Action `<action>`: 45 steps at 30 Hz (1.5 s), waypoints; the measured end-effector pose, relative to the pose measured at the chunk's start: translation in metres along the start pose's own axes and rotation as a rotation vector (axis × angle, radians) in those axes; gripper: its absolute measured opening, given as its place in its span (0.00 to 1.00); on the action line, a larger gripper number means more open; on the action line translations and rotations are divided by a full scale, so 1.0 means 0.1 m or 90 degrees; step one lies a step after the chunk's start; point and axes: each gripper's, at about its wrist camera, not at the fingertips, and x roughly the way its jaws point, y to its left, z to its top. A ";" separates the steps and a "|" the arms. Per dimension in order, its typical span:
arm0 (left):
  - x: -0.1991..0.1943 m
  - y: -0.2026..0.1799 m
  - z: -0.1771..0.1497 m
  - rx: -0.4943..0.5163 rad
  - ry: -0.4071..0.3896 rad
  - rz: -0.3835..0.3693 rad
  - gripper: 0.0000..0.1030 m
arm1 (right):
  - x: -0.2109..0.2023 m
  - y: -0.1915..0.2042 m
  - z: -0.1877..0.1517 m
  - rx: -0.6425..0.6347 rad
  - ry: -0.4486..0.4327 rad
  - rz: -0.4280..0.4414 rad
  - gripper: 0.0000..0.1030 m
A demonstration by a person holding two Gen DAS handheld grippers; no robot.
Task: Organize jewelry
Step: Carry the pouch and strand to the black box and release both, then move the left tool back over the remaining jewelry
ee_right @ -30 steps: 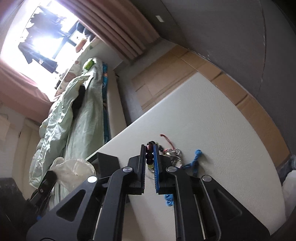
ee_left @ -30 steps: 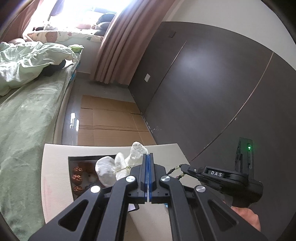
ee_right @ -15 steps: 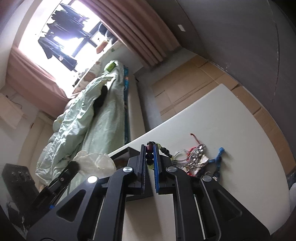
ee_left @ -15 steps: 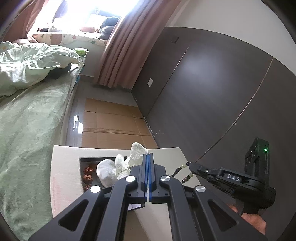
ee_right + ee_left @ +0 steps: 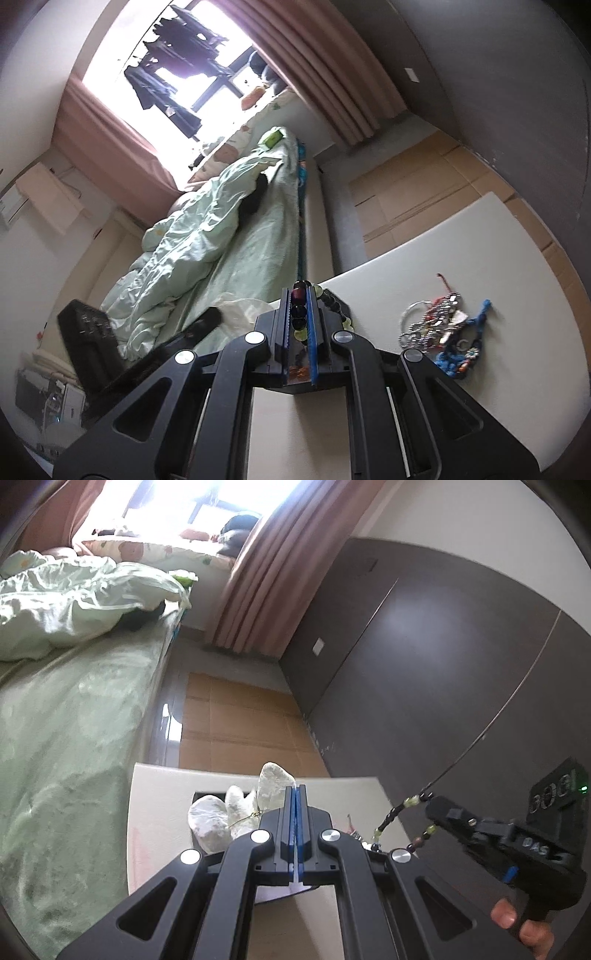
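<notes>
Dark beads clear the worktop (image 5: 461, 258) now! The right tool (image 5: 298, 314), clamped on the beaded bracelet (image 5: 297, 308), has lifted it above the jewelry pile (image 5: 441, 325); the left tool (image 5: 294, 823) pinches the plastic bag (image 5: 236, 812), ready for bagging.

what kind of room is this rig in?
Most likely a home bedroom. A bed with a rumpled pale green duvet runs along one side, pink curtains frame a bright window with clothes hanging outside, and a dark wardrobe wall faces it.
</notes>
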 end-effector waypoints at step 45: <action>0.17 0.09 -0.02 -0.014 0.033 0.048 0.44 | 0.29 -0.35 -0.06 0.039 0.078 -0.097 0.67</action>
